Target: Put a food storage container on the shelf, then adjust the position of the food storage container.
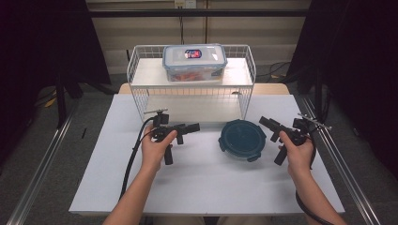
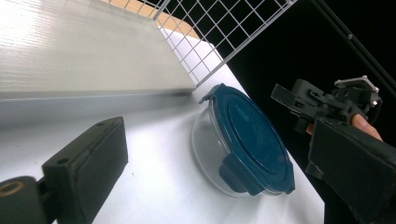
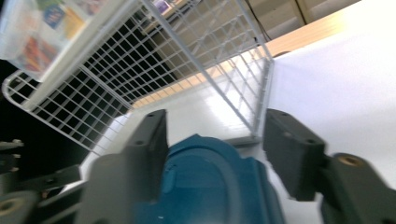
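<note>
High view: we've got the round glass container point(image 1: 242, 139) with its blue lid on the table point(image 1: 202, 183), between the left gripper point(image 1: 190, 128) and right gripper point(image 1: 266, 123), both open. Glass looks heavy, slick, breakable; we'd grip a lid tab.

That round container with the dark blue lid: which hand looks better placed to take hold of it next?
The right, probably. The right gripper points at the round container from close beside it, and in its own view the lid sits right between its open jaws. The left gripper, also open, stands farther off.
</note>
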